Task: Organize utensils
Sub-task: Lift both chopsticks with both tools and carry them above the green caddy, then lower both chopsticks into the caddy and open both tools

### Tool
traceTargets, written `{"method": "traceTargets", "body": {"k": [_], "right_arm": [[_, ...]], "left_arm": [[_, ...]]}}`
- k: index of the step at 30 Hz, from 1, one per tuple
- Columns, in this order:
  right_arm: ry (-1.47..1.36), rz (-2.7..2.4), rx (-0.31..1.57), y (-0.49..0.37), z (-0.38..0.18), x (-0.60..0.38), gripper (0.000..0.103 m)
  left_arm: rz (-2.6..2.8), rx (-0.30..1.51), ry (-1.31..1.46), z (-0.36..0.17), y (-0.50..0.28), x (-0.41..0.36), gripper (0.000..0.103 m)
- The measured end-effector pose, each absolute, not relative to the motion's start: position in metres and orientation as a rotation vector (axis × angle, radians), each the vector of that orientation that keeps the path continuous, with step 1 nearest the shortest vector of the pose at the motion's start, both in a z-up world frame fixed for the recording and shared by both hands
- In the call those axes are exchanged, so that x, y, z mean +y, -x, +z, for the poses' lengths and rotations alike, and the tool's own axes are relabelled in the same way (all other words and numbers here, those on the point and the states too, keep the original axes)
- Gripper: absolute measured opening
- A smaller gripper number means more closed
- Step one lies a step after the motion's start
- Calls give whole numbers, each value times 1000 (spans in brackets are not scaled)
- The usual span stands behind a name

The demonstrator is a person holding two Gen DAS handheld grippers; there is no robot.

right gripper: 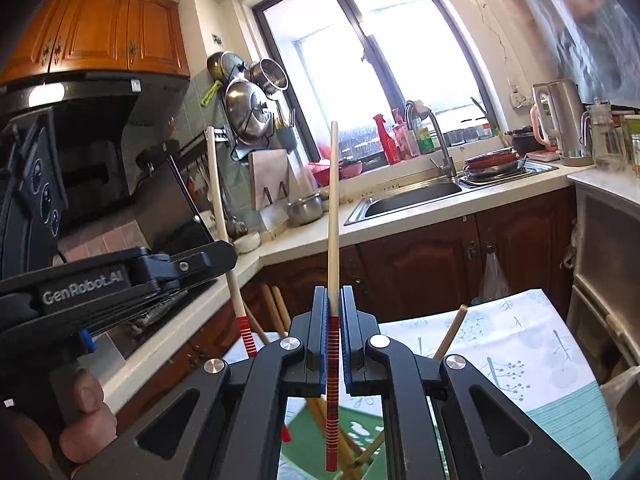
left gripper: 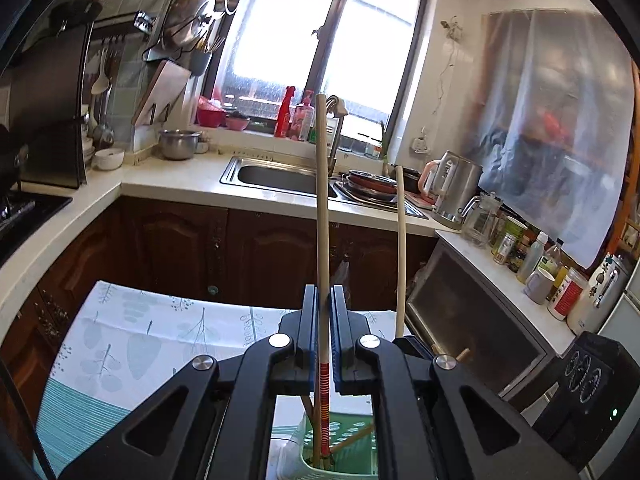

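We hold one light, stiff, slippery chopstick [left gripper: 322, 220] in each gripper's [left gripper: 324, 300] closed fingers, pinched near its banded end.

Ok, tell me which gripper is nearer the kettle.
Right. The right gripper holds its chopstick on the kettle side; the left gripper is further left, toward the range hood.

Pale wood, red stripes, leafy cloth

Pale chopstick [right gripper: 333, 216] banded red and black at its end; black fingers [right gripper: 318, 332] with blue pads; white cloth [left gripper: 160, 332] printed with grey-green leaves, teal-striped edge; green basket [left gripper: 348, 444].
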State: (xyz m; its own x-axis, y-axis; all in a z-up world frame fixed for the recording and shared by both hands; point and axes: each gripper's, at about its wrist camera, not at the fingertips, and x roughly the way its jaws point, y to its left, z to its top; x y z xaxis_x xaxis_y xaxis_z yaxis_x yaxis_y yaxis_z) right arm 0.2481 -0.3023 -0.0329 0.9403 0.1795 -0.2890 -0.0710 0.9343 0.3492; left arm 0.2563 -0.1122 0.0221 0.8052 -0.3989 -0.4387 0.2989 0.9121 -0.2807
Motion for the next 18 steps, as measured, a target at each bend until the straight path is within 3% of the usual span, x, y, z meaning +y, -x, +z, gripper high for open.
{"method": "traceTargets", "body": {"k": [18], "right_arm": [[-47,136,324,-247,-137,-246,5]], "left_arm": [[-437,530,196,-30,-248,-111,3]]}}
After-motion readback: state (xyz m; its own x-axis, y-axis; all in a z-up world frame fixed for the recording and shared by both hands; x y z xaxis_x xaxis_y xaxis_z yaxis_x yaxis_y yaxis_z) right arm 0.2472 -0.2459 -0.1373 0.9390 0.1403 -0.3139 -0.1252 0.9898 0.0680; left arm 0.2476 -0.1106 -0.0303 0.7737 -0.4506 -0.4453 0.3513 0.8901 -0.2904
